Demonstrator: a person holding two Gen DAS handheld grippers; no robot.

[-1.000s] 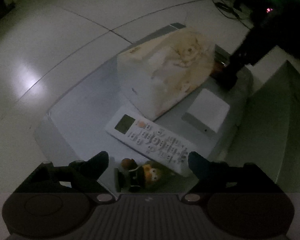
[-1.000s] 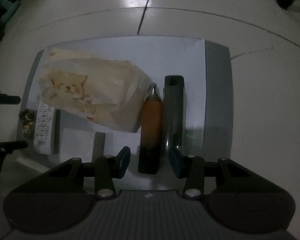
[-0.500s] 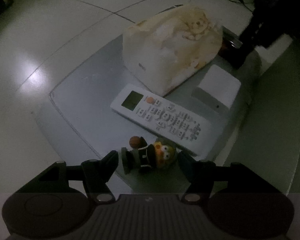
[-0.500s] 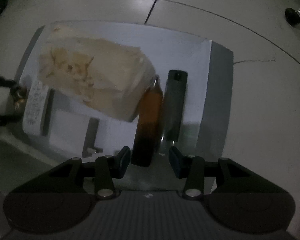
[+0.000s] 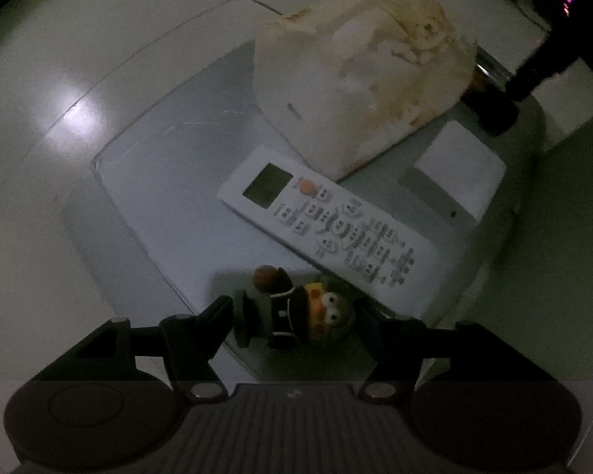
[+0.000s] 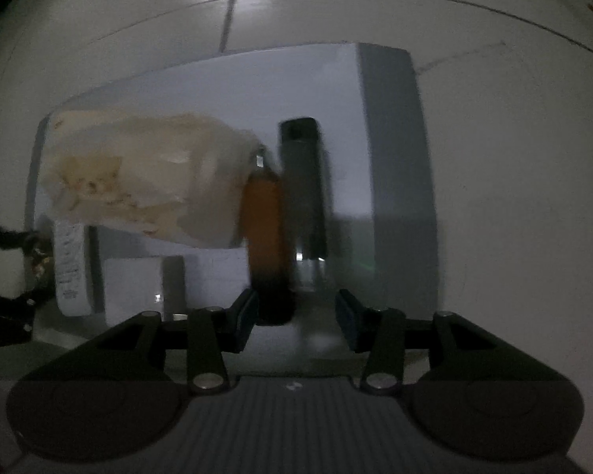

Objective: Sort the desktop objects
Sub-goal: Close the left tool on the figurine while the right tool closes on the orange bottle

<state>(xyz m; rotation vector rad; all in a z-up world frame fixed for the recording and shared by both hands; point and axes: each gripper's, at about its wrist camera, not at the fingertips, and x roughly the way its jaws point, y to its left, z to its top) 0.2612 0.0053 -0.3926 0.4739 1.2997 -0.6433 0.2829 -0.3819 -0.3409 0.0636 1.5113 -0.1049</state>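
Nothing looks sorted yet: every object lies on the small grey desk (image 5: 150,197), and both grippers are only at the reaching stage.

The left gripper (image 5: 296,322) points steeply down over the desk's near edge. Its jaws are closing, with a small toy figure (image 5: 296,314) lying on its side between them; the pads do not appear to press it yet. At about 1 o'clock from the toy lies a white remote control (image 5: 328,225), and beyond it, toward 12 o'clock, a cream tissue pack (image 5: 359,87) printed with a puppy. A white box (image 5: 460,164) sits at 2 o'clock.

The right gripper (image 6: 294,314) points straight down with its jaws apart, holding nothing. The base of an amber bottle (image 6: 267,237) lies between them, nearer the left pad, and a dark slim case (image 6: 304,185) rests just beside the bottle at its 3 o'clock.

The remote's button labels and the small mark on the tissue pack are too dim and blurred to read.
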